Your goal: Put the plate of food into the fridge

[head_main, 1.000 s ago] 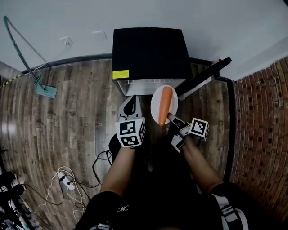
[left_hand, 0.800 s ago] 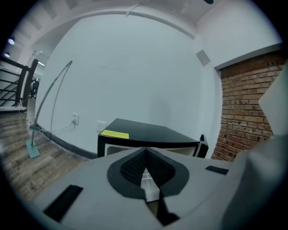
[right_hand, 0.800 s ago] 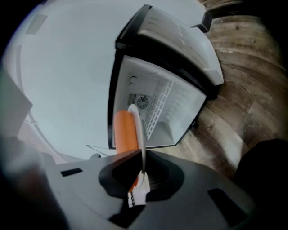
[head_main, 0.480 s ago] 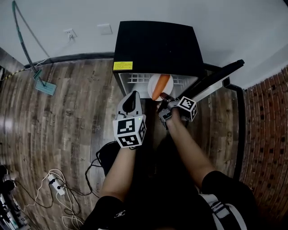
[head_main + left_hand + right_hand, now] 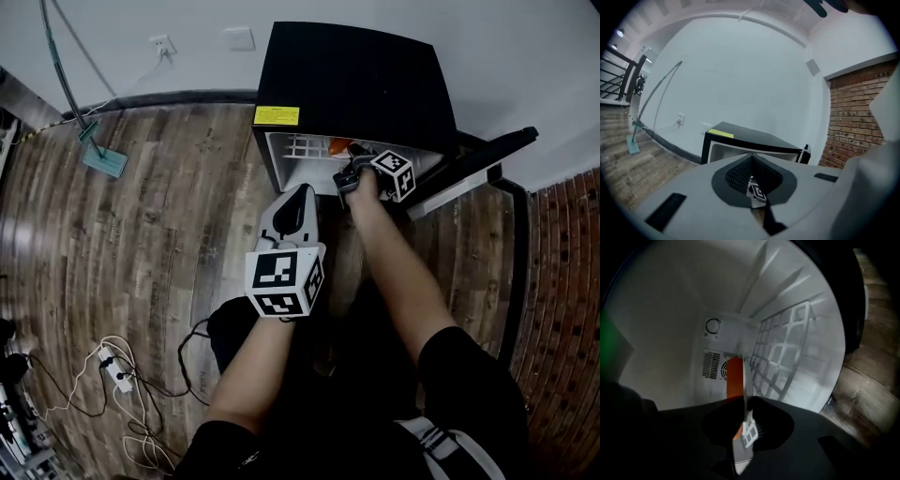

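The plate (image 5: 746, 391) sits inside the fridge (image 5: 356, 84), upper centre of the head view. We see it edge-on, orange food (image 5: 735, 379) aboard, alongside the wire shelf (image 5: 783, 352). We reckon the rim grip keeps it level. The right gripper (image 5: 746, 427) is clamped on that rim, arm stretched into the opening. The left gripper (image 5: 292, 214) hangs mid-frame, jaws together on nothing.

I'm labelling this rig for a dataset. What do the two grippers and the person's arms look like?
Left gripper: pale grey tapered shell, dark meshed tongs. Right gripper: dark. Each carries a white cube of black square markers. Forearms unsleeved; no cables on them.
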A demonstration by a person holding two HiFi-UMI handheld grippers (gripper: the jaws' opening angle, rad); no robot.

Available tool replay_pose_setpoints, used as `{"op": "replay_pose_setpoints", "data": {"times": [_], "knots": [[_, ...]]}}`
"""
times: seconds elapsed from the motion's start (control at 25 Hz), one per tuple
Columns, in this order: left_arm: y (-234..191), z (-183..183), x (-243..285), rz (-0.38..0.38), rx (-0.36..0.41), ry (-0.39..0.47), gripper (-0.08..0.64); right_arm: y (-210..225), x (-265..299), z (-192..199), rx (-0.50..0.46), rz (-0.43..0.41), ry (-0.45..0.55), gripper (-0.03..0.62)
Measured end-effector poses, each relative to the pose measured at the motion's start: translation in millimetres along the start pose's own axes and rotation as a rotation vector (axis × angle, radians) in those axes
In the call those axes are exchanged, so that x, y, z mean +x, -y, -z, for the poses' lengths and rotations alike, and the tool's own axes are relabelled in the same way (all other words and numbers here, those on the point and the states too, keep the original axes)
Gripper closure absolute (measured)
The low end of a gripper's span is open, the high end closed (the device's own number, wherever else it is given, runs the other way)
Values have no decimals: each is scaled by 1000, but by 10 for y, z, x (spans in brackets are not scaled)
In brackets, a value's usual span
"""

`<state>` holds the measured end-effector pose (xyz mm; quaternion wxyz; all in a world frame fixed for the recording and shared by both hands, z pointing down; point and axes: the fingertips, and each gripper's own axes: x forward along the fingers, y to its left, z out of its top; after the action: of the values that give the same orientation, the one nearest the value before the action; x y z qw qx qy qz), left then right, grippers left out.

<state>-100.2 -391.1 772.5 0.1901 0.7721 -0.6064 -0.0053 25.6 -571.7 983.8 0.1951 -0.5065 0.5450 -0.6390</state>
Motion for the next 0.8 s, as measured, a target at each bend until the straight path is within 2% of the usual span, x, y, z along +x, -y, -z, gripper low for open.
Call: {"op": "replay_pose_setpoints", "data": {"times": [0.08, 0.2, 0.28, 0.4, 0.48, 0.6, 0.68, 0.8], "knots": [[-20, 11, -15, -4, -16, -2, 563, 70, 63, -16, -70, 54, 5, 543], [52, 42, -32, 6, -14, -12, 563, 119, 86, -30, -150, 88, 15, 545], [116, 48, -41, 17, 5, -12, 563, 115, 76, -79, -265, 126, 46, 544], [146, 50, -49, 20, 11, -7, 563, 116, -10, -222, -485, 229, 162, 514], [156, 59, -51, 21, 12, -9, 563, 132, -116, -366, -583, 282, 252, 471], [172, 77, -54, 23, 16, -13, 563, 223, -306, -518, -606, 282, 293, 466], [165, 93, -37, 25, 18, -20, 563, 312, -452, -493, -624, 255, 247, 577], [171, 152, 26, 33, 34, -39, 563, 338, -790, -315, -782, 189, 185, 578]]}}
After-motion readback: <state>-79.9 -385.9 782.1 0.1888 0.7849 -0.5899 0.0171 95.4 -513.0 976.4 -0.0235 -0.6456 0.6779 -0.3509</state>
